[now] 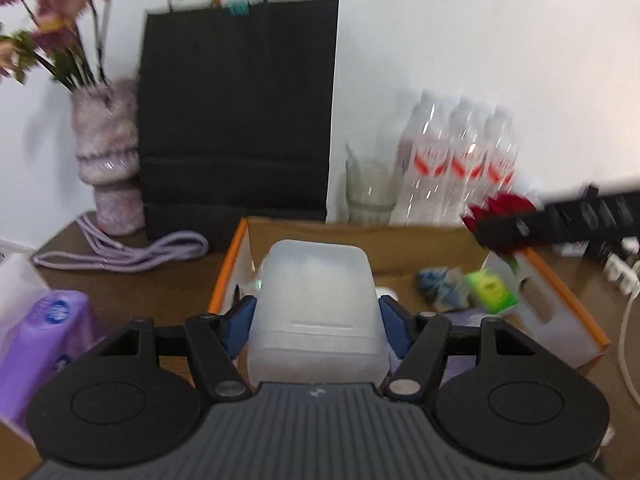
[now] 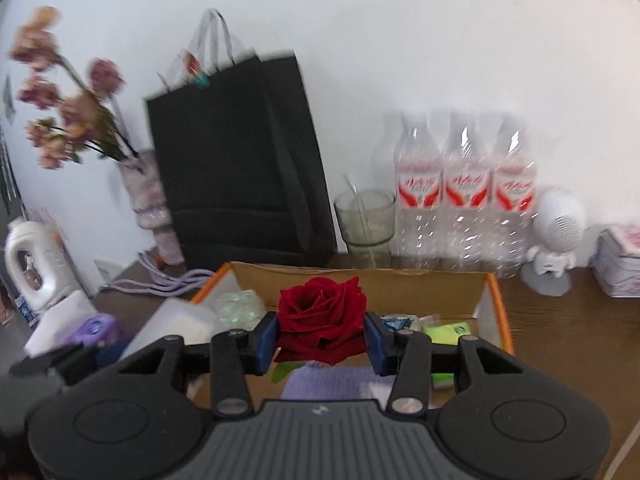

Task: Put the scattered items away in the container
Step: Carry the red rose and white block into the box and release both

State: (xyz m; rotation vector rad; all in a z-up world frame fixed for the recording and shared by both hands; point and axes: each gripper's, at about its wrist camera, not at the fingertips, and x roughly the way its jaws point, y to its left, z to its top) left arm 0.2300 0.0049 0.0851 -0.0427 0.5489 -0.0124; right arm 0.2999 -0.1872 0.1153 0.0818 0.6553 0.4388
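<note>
Left gripper (image 1: pixel 316 320): level, jaws clamped on both sides of a white box (image 1: pixel 314 308). Right gripper (image 2: pixel 321 336): level, blue pads (image 2: pixel 267 340) pressed against a red rose (image 2: pixel 322 318); its fingers also showed at the left view's right edge.

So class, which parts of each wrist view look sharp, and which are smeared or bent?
Left wrist view: the left claw and its translucent white box are fairly sharp; the bottles and flowers smear. Right wrist view: the red rose is crisp, the black bag leans from fisheye bending.
</note>
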